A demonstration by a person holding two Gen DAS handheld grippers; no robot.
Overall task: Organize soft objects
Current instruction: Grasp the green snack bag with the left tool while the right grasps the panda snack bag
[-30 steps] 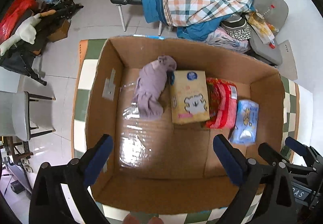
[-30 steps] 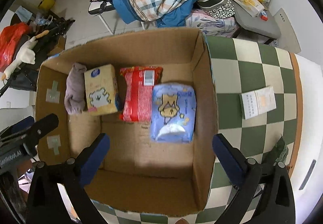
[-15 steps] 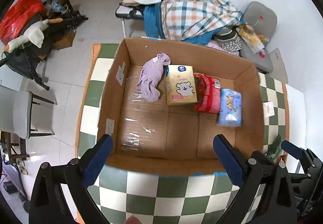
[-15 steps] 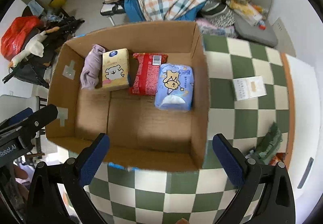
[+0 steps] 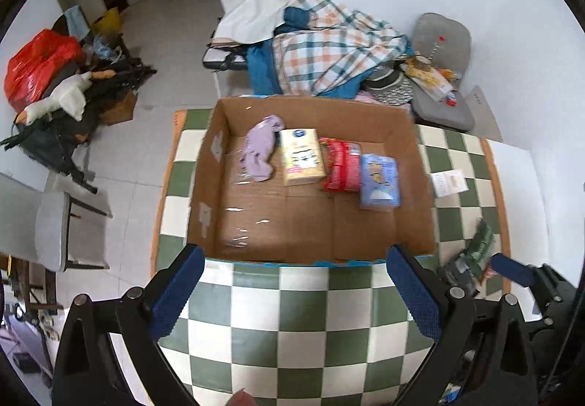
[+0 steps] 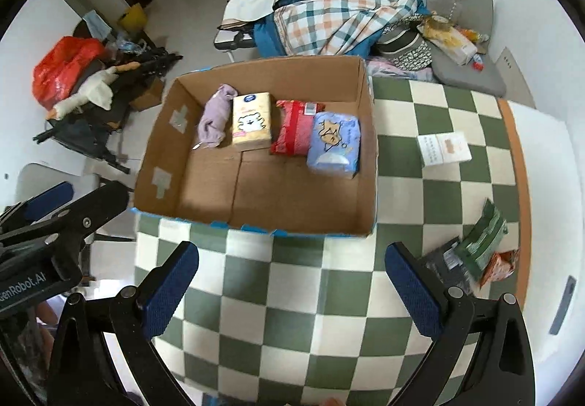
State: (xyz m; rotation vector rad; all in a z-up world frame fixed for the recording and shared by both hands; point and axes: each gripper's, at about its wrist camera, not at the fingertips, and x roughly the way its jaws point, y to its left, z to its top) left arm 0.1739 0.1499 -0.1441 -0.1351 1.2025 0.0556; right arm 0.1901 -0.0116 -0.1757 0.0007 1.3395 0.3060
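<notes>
Both the left tongs and right tongs hang spread and empty above the table, since four soft packs already line the box neatly along its back wall.

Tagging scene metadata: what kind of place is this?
Probably a lived-in room at home: a folding bed heaped with a plaid blanket, a table with a checked cloth, and clutter on the tiled floor.

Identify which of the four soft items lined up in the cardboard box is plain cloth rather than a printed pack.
The lilac cloth at the row's left end; the yellow, red and blue packs are all wrapped and printed.
</notes>
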